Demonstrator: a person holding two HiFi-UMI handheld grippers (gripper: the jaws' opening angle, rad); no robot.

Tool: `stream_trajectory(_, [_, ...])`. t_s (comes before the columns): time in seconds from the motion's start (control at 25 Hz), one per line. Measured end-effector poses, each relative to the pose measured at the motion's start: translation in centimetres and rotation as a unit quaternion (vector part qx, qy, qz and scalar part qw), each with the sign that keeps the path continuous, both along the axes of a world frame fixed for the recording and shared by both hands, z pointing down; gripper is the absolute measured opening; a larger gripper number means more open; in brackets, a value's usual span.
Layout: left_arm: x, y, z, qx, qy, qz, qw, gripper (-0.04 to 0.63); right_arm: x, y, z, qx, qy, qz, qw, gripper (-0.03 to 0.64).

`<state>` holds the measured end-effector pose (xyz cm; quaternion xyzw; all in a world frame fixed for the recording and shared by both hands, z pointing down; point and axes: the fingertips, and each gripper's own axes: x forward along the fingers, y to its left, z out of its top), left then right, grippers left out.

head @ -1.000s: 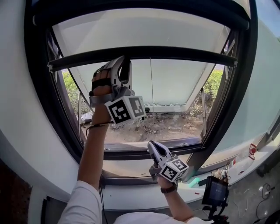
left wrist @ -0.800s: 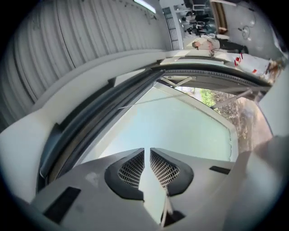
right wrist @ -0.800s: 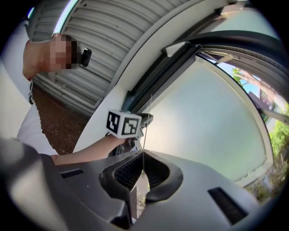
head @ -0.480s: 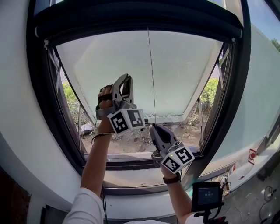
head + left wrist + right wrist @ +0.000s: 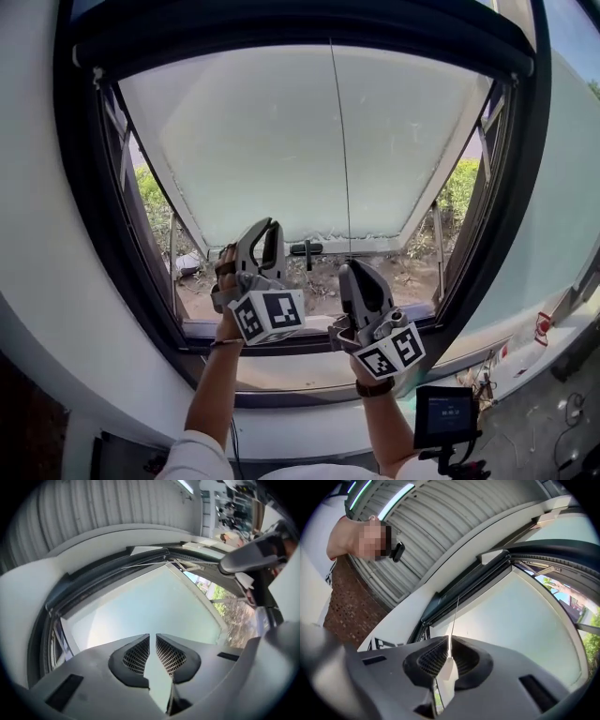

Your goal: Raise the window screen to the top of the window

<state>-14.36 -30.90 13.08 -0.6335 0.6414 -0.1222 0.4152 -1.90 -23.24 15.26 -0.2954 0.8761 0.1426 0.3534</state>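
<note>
Since the earlier frame the window screen has run up to the top of the window frame; the left tool has dropped and the right tool has risen beside it; the left jaws have just been closing and stand slightly apart, with nothing between them; the right tool is clenched on the pull cord.

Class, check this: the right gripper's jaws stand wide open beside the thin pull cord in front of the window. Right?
No: the right gripper is shut on the thin pull cord in front of the window, not wide open beside it. The right gripper view shows this.
</note>
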Motion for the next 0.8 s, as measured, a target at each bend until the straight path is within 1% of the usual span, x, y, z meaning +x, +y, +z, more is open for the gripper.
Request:
stream_trajectory(0.04, [0.1,0.6,2.1,-0.021,0.027,0.023,0.9991,0.041,0.7,1.0,-0.2,0.008,-0.019,-0.006,1.0,0.002])
stream_trajectory(0.12, [0.1,1.6,5.2,-0.054,0.08,0.057,0.9936,0.041,2.0,2.6,-0.7,0.026,-0.055,-0.023,0.998,0.002])
stream_trajectory(0.16, [-0.1,2.0,6.4,-0.065,0.103,0.068,0.9903,0.041,2.2,2.8,-0.7,0.032,-0.056,-0.025,0.998,0.002])
stream_trajectory(0.24, [-0.7,2.5,8.6,-0.081,0.142,0.08,0.9834,0.041,1.7,2.0,0.7,0.022,-0.016,-0.005,1.0,0.002])
stream_trajectory(0.36, [-0.4,3.4,13.0,-0.115,0.192,0.1,0.9695,0.041,1.3,0.3,5.5,-0.037,0.047,0.044,0.997,0.002])
stream_trajectory(0.44, [-0.1,4.3,16.3,-0.139,0.217,0.111,0.9599,0.041,1.1,-0.1,9.4,-0.079,0.085,0.076,0.99,0.002])
stream_trajectory(0.48, [-0.1,4.7,17.9,-0.15,0.228,0.113,0.9553,0.041,0.8,-0.3,11.4,-0.097,0.107,0.093,0.985,0.002])
stream_trajectory(0.6, [-0.4,6.3,22.0,-0.183,0.252,0.123,0.9422,0.041,-0.6,-0.7,16.4,-0.15,0.17,0.134,0.965,0.002])
stream_trajectory(0.68, [-0.3,7.1,24.2,-0.202,0.256,0.131,0.9361,0.041,-1.2,-0.8,19.1,-0.189,0.189,0.144,0.953,0.002])
stream_trajectory(0.8, [-0.1,8.5,27.0,-0.229,0.264,0.145,0.9256,0.041,-1.7,0.0,22.3,-0.237,0.197,0.149,0.94,0.002])
